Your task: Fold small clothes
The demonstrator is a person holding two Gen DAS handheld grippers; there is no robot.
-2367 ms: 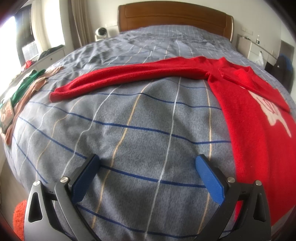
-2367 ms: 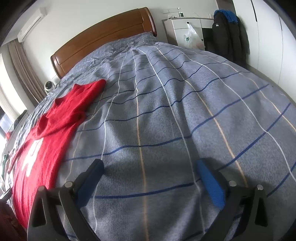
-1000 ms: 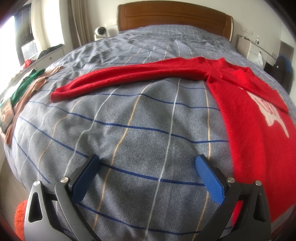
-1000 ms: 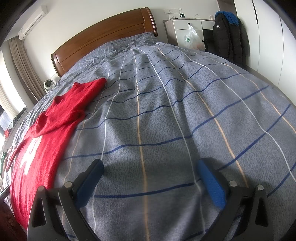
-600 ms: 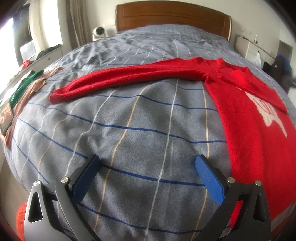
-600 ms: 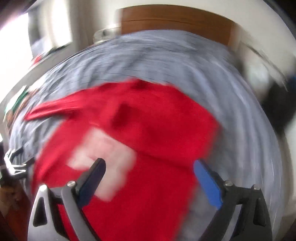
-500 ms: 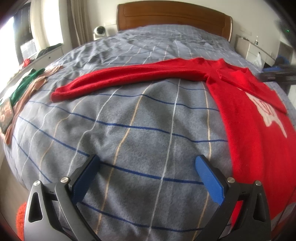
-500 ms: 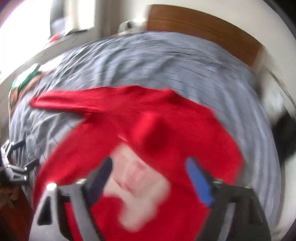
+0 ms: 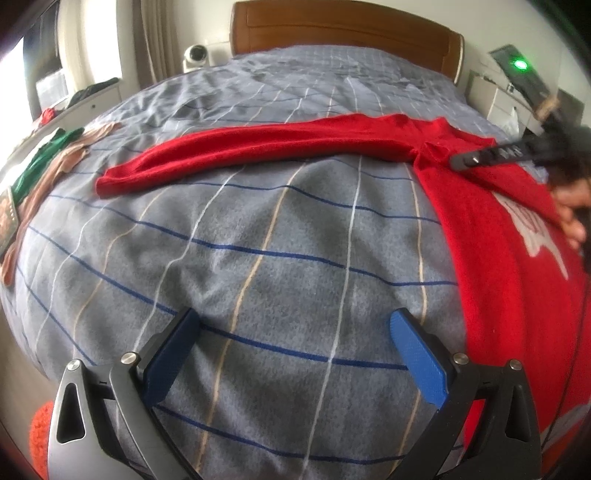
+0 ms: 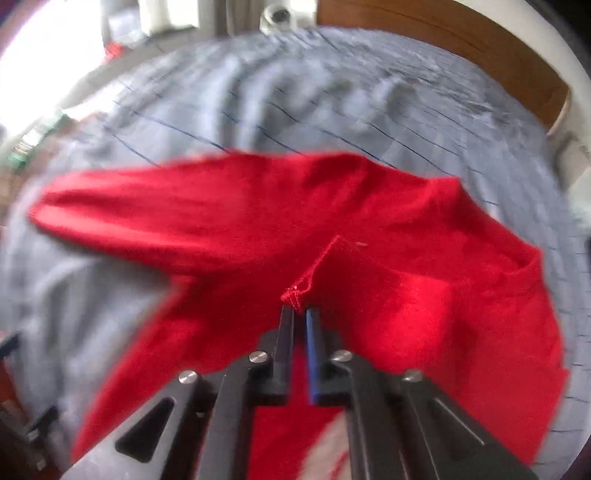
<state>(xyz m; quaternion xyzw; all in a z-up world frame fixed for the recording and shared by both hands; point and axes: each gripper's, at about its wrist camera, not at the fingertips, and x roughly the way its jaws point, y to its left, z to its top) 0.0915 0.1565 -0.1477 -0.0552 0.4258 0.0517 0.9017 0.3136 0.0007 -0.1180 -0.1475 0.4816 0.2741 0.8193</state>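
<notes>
A red sweater (image 9: 498, 258) with a white print lies flat on the bed. One sleeve (image 9: 240, 151) stretches out to the left; the other is folded across the chest. My left gripper (image 9: 291, 354) hovers open over bare bedspread, left of the sweater's body, with nothing between its blue pads. My right gripper (image 10: 300, 312) is shut, its tips pinching the puckered cuff edge (image 10: 295, 293) of the folded sleeve. In the left wrist view the right gripper (image 9: 458, 161) shows as dark fingers low over the sweater's shoulder, a person's hand (image 9: 572, 221) behind it.
A grey checked bedspread (image 9: 258, 240) covers the bed, with a wooden headboard (image 9: 343, 29) at the far end. Green and tan clothes (image 9: 48, 155) lie along the left edge. A white nightstand (image 9: 495, 96) stands at the right. An orange fuzzy thing (image 9: 40, 432) sits low left.
My right gripper swung from the bare right side of the bed over to the sweater and its jaws went from wide open to shut on the cuff. The left gripper stayed put.
</notes>
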